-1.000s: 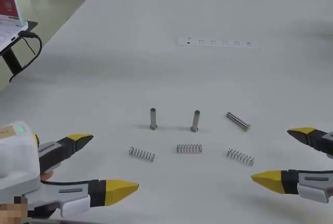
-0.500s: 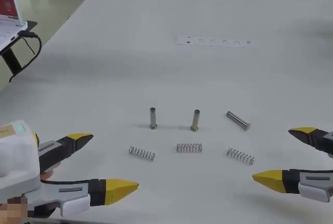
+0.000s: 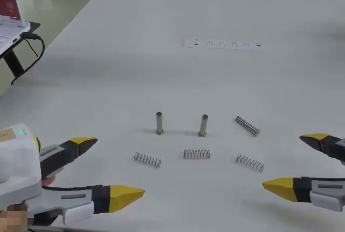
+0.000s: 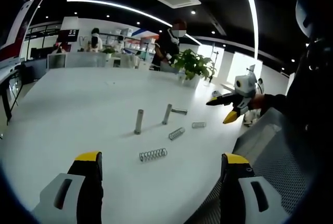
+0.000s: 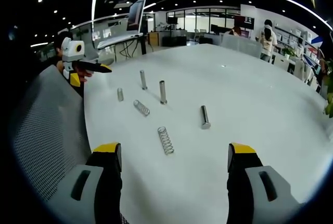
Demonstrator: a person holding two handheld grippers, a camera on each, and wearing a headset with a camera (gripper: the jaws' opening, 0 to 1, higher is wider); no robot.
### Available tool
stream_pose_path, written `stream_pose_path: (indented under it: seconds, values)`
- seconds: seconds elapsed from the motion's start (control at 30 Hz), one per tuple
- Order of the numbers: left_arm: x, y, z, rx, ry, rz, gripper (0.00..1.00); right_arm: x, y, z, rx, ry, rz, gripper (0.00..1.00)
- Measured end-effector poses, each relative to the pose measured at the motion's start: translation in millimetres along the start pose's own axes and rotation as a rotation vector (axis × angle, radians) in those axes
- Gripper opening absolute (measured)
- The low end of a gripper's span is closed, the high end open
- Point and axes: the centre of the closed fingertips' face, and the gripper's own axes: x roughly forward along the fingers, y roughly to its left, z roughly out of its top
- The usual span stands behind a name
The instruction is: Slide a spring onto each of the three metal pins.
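Observation:
Two metal pins stand upright on the white table: the left pin [image 3: 159, 123] [image 4: 139, 121] [image 5: 142, 79] and the middle pin [image 3: 203, 125] [image 4: 166, 114] [image 5: 162, 92]. A third pin [image 3: 247, 125] [image 4: 179, 111] [image 5: 204, 117] lies on its side at the right. Three springs lie in a row in front of them: left spring [image 3: 147, 160] [image 4: 153, 155] [image 5: 120, 94], middle spring [image 3: 196, 154] [image 4: 176, 133] [image 5: 141, 107], right spring [image 3: 249, 162] [image 4: 199, 124] [image 5: 165, 140]. My left gripper [image 3: 108, 166] [image 4: 162, 160] is open at the near left, my right gripper [image 3: 296, 161] [image 5: 174, 151] open at the near right. Both hold nothing.
A white power strip [image 3: 222, 44] lies farther back on the table. A laptop on a stand [image 3: 11, 25] sits off the table's left edge. People stand in the background of both gripper views, beside potted plants [image 4: 193, 65].

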Motion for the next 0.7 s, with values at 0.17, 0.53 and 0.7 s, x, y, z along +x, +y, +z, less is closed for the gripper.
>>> stream_pose_path:
  seconds: [0.17, 0.53, 0.7]
  values:
    - [-0.3, -0.9, 1.5, 0.0, -0.003, -0.001, 0.92, 0.2, -0.9, 2.2, -0.003, 0.0, 0.0, 0.84]
    - [-3.6, -3.9, 8.3, 0.01, -0.012, 0.001, 0.91, 1.2, -4.5, 10.0, -0.019, -0.005, 0.003, 0.83]
    - [-4.4, -4.8, 12.0, 0.018, -0.02, 0.002, 0.91, 2.6, -9.3, 19.3, -0.033, -0.009, 0.001, 0.82]
